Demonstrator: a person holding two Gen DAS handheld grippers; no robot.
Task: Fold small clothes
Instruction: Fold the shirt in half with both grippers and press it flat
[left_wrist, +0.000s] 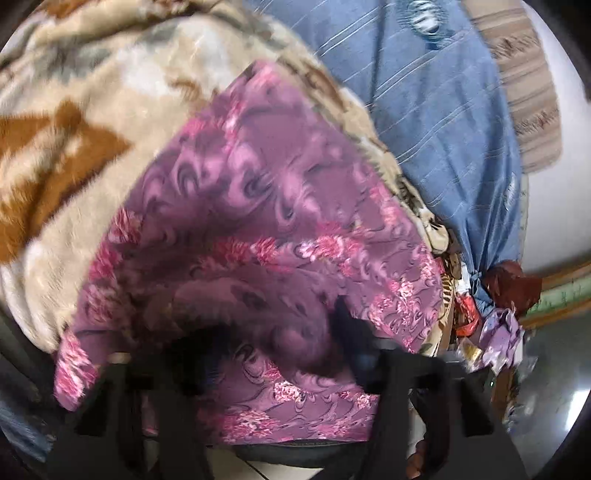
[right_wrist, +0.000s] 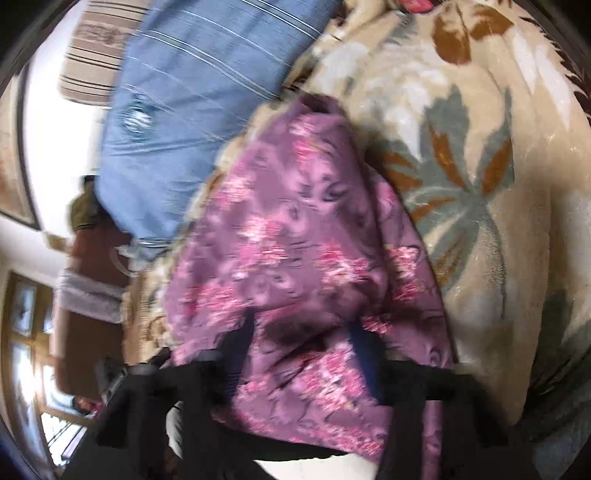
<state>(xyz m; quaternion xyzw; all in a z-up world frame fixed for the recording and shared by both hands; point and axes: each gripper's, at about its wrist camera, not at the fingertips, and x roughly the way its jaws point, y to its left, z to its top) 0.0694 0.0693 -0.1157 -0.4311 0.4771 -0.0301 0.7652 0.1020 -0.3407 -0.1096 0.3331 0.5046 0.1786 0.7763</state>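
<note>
left wrist: purple garment (left_wrist: 258, 206) edge on blanket (left_wrist: 74, 110)

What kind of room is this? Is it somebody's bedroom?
Most likely a bedroom, yes. A fluffy cream blanket with leaf shapes is spread out like a bed cover, and a big blue pillow lies next to it. A purple flowery cloth lies on the blanket, ready for folding.

A cream leaf-patterned blanket (right_wrist: 480, 184) carries the purple floral garment (right_wrist: 295, 240) and, beside it, a blue striped pillow (right_wrist: 177, 122)
</note>
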